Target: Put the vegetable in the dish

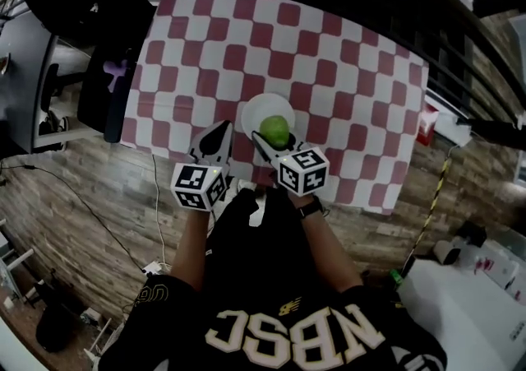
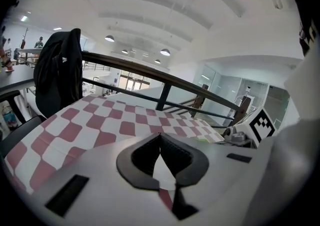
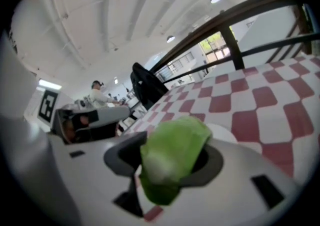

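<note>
Nearest is the person's black shirt (image 1: 271, 279), with both arms reaching out. The right claw (image 1: 275, 144) is clamped on the green vegetable (image 1: 276, 127), holding it over the white dish (image 1: 256, 108), which sits just under and ahead of its tips. The left claw (image 1: 220, 134), just beside it, is closed and empty, tips touching, above the checked cloth (image 1: 345, 73).

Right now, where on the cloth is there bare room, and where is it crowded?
Bare: the checkered cloth from the white dish out to the railing, and both side flanks. Crowded: the near edge, where the left gripper and the right gripper, holding the green vegetable, crowd the dish.
</note>
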Demonstrator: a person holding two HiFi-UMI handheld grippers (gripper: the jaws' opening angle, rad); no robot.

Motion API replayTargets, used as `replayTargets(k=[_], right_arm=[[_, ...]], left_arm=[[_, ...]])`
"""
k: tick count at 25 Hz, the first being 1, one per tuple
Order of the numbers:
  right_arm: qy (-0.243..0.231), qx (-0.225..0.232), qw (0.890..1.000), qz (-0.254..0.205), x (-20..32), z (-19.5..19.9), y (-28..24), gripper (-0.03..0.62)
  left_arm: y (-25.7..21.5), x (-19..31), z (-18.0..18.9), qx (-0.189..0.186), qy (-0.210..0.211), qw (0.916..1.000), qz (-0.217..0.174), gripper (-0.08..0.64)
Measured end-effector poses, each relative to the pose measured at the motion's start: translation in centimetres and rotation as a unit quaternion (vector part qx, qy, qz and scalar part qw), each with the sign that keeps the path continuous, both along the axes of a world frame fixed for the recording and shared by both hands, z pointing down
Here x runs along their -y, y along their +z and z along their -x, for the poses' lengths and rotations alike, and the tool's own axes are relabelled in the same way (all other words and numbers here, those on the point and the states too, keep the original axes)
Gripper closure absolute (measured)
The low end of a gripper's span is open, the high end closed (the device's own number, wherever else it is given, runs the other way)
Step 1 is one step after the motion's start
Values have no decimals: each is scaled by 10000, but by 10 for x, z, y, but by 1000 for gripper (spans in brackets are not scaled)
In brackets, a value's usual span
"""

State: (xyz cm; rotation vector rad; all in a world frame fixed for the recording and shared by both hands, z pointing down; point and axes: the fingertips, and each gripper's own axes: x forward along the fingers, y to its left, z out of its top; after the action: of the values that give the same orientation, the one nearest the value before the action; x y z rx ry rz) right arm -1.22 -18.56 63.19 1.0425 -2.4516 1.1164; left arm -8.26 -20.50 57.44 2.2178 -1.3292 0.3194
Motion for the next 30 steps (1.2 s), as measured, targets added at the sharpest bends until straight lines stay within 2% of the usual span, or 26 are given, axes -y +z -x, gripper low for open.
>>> replayTargets(k=[6,11,17,21,25,28,30], right_arm=[[-232,282,9991,203,22,28,22,387],[-317,888,9941,545,30,48,32,387],[-120,1108,9917,645,38,41,37,386],[-56,1378,9865,878,35,37,41,376],[-162,1313,9866,959,29,36,43,358],[-210,1271,9861,1046,26,34,46,340],[-308,1177,9863,1114,24,33,49,307]], left_arm=[[16,-4,16,97,-159,9996,191,540],[17,-15,20,-157,-337,9988,312,540],[27,-27,23,-246,-397,9980,437,540],[31,-36,25,-291,-463,9971,525,540],[33,-42,20,-156,-358,9979,523,540],[37,-37,27,86,-494,9972,558,540],[38,-32,30,87,-542,9969,569,540]])
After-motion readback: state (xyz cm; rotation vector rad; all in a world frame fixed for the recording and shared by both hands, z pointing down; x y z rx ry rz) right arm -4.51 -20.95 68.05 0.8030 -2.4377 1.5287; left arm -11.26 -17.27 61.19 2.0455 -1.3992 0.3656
